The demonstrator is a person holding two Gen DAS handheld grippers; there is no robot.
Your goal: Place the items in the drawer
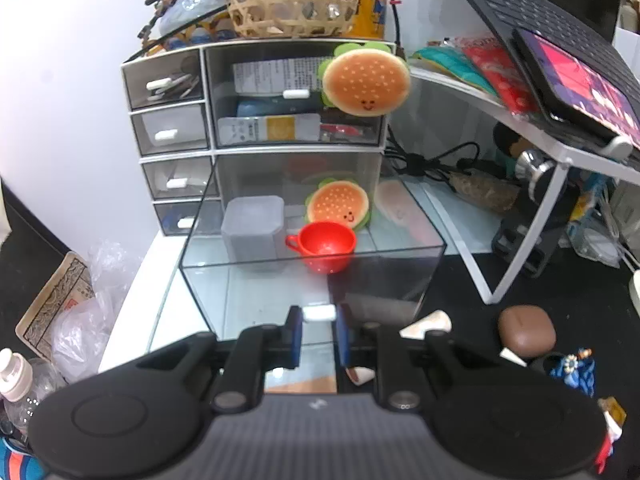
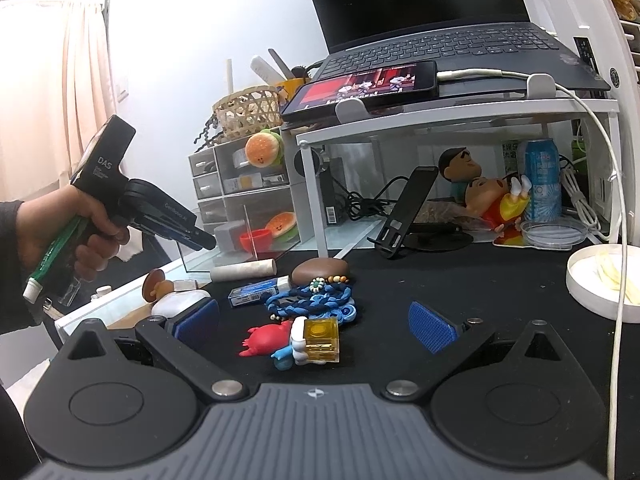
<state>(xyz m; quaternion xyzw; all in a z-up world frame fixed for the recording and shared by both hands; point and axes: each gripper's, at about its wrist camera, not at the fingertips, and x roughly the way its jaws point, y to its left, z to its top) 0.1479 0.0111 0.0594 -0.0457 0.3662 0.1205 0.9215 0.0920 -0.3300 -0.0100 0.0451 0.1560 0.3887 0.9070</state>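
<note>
Clear acrylic forms the pulled-out drawer (image 1: 400,248) of the desktop organizer (image 1: 256,100), and its small white handle (image 1: 319,313) is pinched between the blue pads of the left gripper (image 1: 318,334), which is clenched on it. Inside the drawer a red cup (image 1: 326,246), a grey square container (image 1: 254,230) and a burger plush (image 1: 338,205) are seen, the cup just in front of the plush and beside the container. A second burger plush (image 1: 366,80) is seen against the front of the upper drawers. In the right wrist view the left gripper is held by a hand (image 2: 86,220) at the drawer's front. The right gripper (image 2: 314,328) is spread wide with nothing between its pads, hovering above a black mat (image 2: 460,280). Between its fingers lie a yellow translucent brick (image 2: 322,340), a red crab toy (image 2: 266,338) and a blue braided cord (image 2: 312,300); a brown oval case (image 2: 320,271) and a blue box (image 2: 254,293) lie farther back.
</note>
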